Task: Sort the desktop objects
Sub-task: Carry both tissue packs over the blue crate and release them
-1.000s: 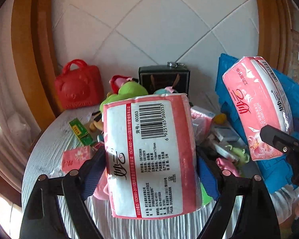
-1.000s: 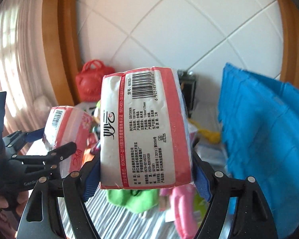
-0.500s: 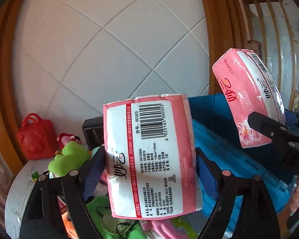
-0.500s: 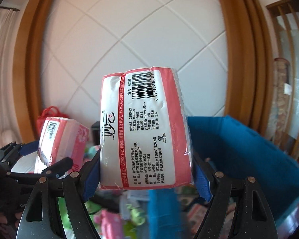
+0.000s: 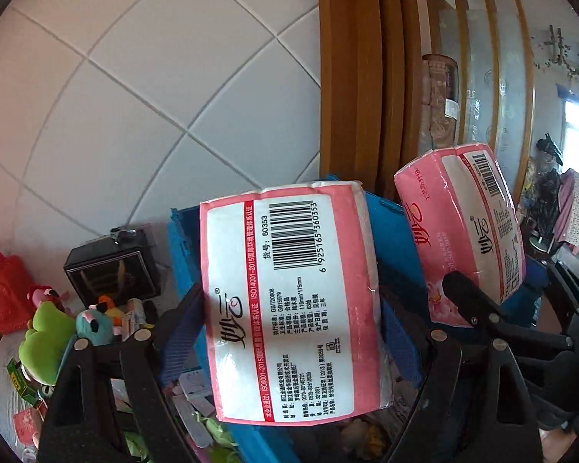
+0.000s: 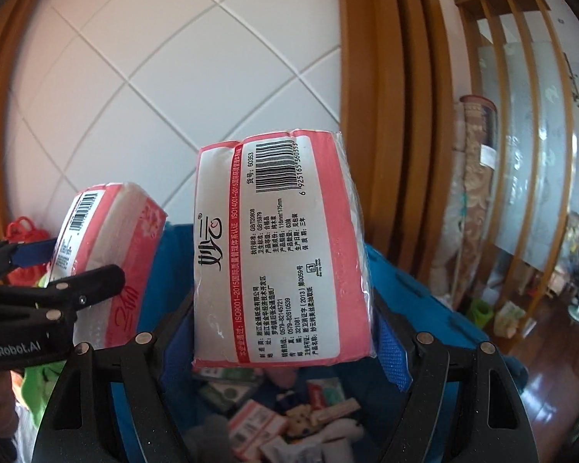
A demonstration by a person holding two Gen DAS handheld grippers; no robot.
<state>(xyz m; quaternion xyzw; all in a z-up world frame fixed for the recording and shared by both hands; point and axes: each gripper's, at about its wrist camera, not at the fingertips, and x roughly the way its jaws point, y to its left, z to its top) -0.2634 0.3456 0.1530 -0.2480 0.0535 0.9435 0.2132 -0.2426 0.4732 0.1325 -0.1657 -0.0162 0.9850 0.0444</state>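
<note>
Left claw (image 5: 293,332): clenched on a pink-and-white tissue pack (image 5: 293,305), barcode side facing the camera. The blue-padded fingers (image 5: 181,332) press against both long sides of the pack, which is held in the air, tilted slightly, above the near wall of a blue bin (image 5: 390,231).

Right claw (image 6: 285,332): grasping a second tissue pack (image 6: 281,254) of the same kind, label side toward the camera, fingers spread about as wide as the pack and touching both sides. This pack hangs directly over the open blue bin, whose floor holds small boxes and packets (image 6: 289,416).

In the left wrist view, the right claw's pack sits to the right, near but apart from the first. To the left, a grey tabletop (image 5: 4,382) carries a red bag (image 5: 4,293), a black box (image 5: 112,266), a green plush toy (image 5: 50,332) and small green boxes (image 5: 19,378).
</note>
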